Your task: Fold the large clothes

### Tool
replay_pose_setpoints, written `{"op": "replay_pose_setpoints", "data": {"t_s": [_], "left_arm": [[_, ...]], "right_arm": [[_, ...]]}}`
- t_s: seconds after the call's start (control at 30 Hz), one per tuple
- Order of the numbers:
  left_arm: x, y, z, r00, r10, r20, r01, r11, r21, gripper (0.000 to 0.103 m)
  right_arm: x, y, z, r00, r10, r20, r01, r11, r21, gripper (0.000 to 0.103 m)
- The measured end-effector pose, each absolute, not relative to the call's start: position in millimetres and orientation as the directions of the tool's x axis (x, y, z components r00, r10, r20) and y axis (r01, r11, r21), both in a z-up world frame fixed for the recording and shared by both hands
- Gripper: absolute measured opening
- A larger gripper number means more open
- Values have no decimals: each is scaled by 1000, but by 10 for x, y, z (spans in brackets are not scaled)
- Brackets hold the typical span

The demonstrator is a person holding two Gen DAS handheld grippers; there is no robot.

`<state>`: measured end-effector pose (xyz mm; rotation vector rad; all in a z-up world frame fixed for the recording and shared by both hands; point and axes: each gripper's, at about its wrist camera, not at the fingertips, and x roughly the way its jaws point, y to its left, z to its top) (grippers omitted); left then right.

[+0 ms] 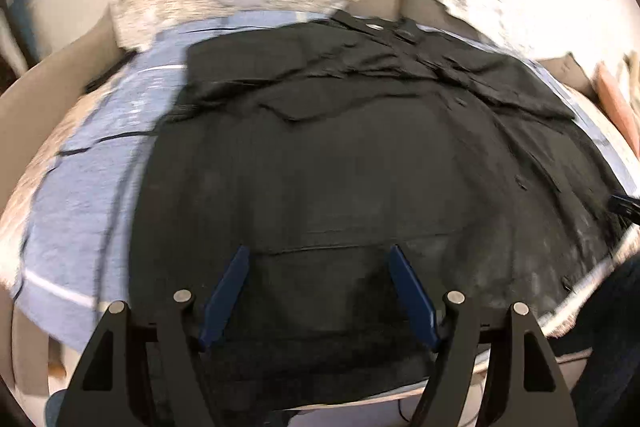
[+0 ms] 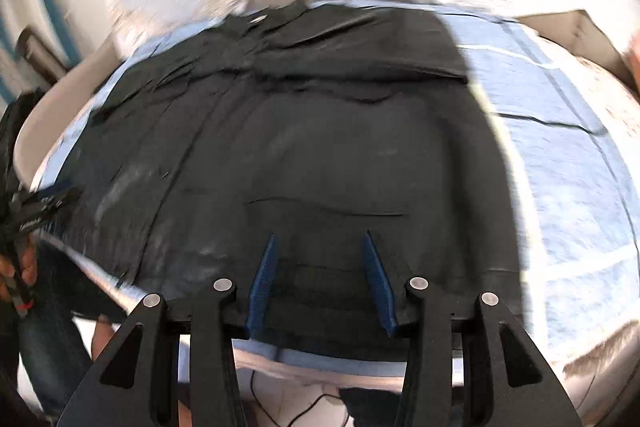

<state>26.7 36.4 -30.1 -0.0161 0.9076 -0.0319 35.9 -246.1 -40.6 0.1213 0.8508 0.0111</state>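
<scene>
1. Black garment [image 1: 340, 167] lies spread over a light blue cloth [image 1: 92, 195] on a rounded surface, its collar end toward the far side and its near hem just below both grippers.
2. Left gripper [image 1: 318, 255] hangs over the near hem with its blue fingers [image 1: 228, 291] wide apart, holding nothing.
3. Right gripper [image 2: 320, 239] likewise hovers above the hem, jaws spread, empty.
4. Risk: closing too deep could pinch the blue cloth along with the garment, dragging both when lifted.
5. Risk: the far half is wrinkled and bunched near the collar; folding over it would likely trap creases.
6. Risk: uneven grips at the two hem points could skew the fold line.
7. Both views are blurred, so exact contact with the fabric cannot be told.
</scene>
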Motion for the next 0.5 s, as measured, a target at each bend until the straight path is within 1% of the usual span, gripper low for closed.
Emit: {"op": "replay_pose_setpoints", "data": {"t_s": [0.07,0.1,0.13,0.23,0.33,0.43,0.47,0.5], "left_arm": [[299,542,-384,582,-2,-813,-40,999,-31,76],[303,596,-422,568,-3,-823,-52,998,-39,76],[281,627,-402,578,-12,-816,-51,997,-51,76],[219,742,-256,600,7,-800,-82,995,-52,76],[186,979,-145,626,28,-779,-134,988,-73,76],[261,1255,-214,584,65,-809,-201,977,-67,76],[290,1332,-249,567,57,-821,-215,973,-81,76],[321,1413,-285,550,17,-835,-227,965,-129,76]], "right_arm": [[339,-2682,-513,618,16,-786,134,983,126,46],[355,-2784,-563,599,42,-800,160,972,170,46],[333,-2807,-515,615,55,-787,154,970,189,46],[274,-2842,-327,662,21,-749,141,978,152,47],[188,-3076,-213,702,15,-713,178,964,195,53],[207,-3357,-224,689,-33,-724,269,939,213,54],[221,-3458,-242,683,-51,-729,302,928,218,54],[238,-3528,-267,678,-49,-733,323,916,237,54]]}}
